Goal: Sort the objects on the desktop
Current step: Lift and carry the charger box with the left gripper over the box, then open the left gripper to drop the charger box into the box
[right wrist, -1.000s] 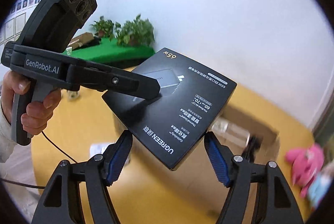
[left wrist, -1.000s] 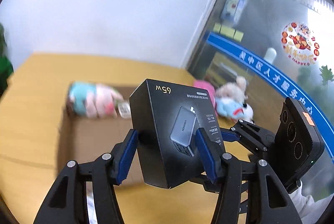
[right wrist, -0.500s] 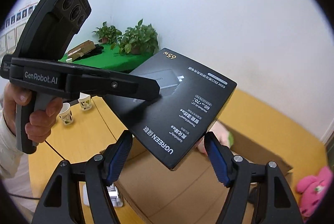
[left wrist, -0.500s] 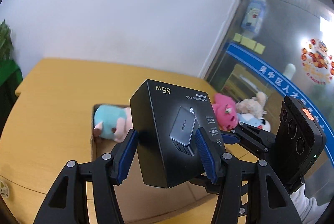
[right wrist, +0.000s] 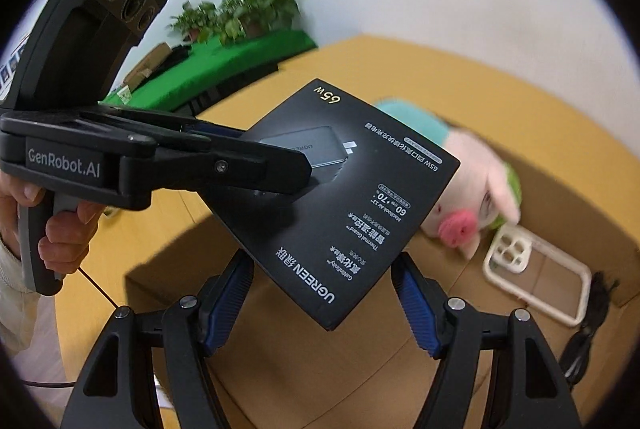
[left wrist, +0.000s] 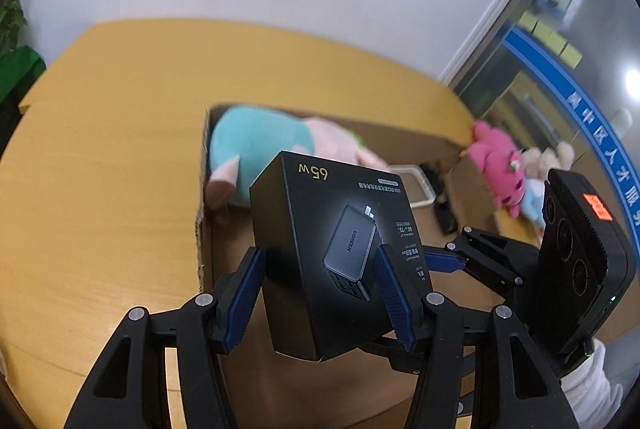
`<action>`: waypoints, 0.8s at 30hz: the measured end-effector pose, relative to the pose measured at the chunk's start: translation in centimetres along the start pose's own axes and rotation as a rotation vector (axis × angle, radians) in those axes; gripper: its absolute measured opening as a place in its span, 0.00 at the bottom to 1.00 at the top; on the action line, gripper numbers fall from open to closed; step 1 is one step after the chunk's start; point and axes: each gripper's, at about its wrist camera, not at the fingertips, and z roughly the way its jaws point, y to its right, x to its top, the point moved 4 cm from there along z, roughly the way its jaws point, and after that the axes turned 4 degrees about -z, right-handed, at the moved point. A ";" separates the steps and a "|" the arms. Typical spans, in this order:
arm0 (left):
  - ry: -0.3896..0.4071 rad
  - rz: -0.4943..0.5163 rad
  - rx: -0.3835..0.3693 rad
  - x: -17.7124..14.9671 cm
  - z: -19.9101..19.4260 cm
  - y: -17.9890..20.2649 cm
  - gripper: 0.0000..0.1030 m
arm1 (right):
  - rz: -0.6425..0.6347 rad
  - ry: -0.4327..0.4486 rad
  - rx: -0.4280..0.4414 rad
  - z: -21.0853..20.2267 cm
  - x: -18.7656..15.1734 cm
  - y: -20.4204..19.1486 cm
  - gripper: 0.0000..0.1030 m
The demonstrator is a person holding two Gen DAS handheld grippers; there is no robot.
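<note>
A black charger box (left wrist: pixel 332 249) (right wrist: pixel 340 197) marked 65W hangs above an open cardboard carton (left wrist: pixel 202 189) (right wrist: pixel 580 197). My left gripper (left wrist: pixel 318 253) is shut on it, one pad on the printed face and the other behind. In the right wrist view, the left gripper (right wrist: pixel 296 175) reaches in from the left, held by a hand. My right gripper (right wrist: pixel 322 261) is shut on the box's lower corner, and its blue pad (left wrist: pixel 440 263) touches the box's right edge. Inside the carton lie a teal and pink plush pig (left wrist: pixel 256 141) (right wrist: pixel 468 189) and a white phone case (right wrist: pixel 536 281).
A black cable (right wrist: pixel 588 321) lies in the carton beside the phone case. The carton stands on a yellow table (left wrist: pixel 100 169). Pink and pale plush toys (left wrist: pixel 496 165) sit outside the carton's far right corner. Potted plants (right wrist: pixel 248 9) stand on a green surface behind.
Both grippers have moved together with the charger box, forward and down, and now hang over the carton. The box has kept its place between the fingers. More of the carton's inside shows.
</note>
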 end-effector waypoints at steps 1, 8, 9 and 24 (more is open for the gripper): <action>-0.023 -0.006 0.005 0.0 0.7 -0.2 0.53 | 0.008 -0.014 0.007 0.1 -0.1 0.3 0.69; -0.141 0.012 0.119 -1.1 4.5 -1.2 0.53 | 0.115 -0.126 0.109 3.9 -2.2 2.6 0.69; -0.150 0.018 0.143 -1.3 4.8 -1.2 0.53 | 0.121 -0.137 0.117 4.3 -2.4 2.6 0.69; -0.026 0.027 0.260 -2.6 0.4 -1.1 0.54 | 0.123 -0.142 0.008 4.2 -2.2 1.4 0.69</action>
